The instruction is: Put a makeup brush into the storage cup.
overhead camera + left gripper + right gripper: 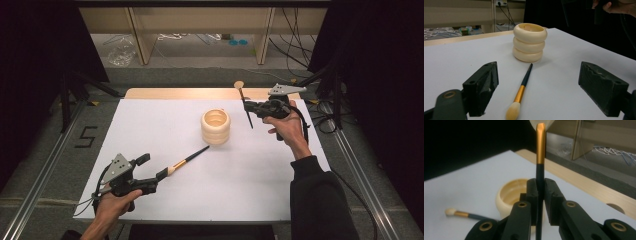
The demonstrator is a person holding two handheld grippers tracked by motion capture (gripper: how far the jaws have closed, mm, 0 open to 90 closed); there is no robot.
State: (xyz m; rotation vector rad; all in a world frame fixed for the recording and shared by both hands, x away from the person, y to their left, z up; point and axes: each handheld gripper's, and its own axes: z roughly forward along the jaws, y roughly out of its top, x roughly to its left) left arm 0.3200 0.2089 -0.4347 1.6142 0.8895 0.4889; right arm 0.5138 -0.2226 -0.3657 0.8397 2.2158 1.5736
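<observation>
Right gripper (253, 107) is raised over the far right part of the white worktop (150, 125), jaws clamped on the dark handle of a makeup brush (245, 104). Brush is held steeply, its round pale head up near the far edge, handle tip pointing down toward the worktop without touching. In the right gripper view the gold ferrule (540, 147) rises above the closed jaws.

Left gripper (162, 174) sits low at the near left corner, jaws wide apart, gripping nothing. A second brush (521, 92) lies flat on the worktop between those jaws, untouched by either, bristle end toward the gripper, dark handle tip pointing at the cup.

Cream ribbed cup (215, 127) stands upright mid-worktop, slightly toward the far edge, between the two grippers. Lying brush's tip stops just short of its base.
</observation>
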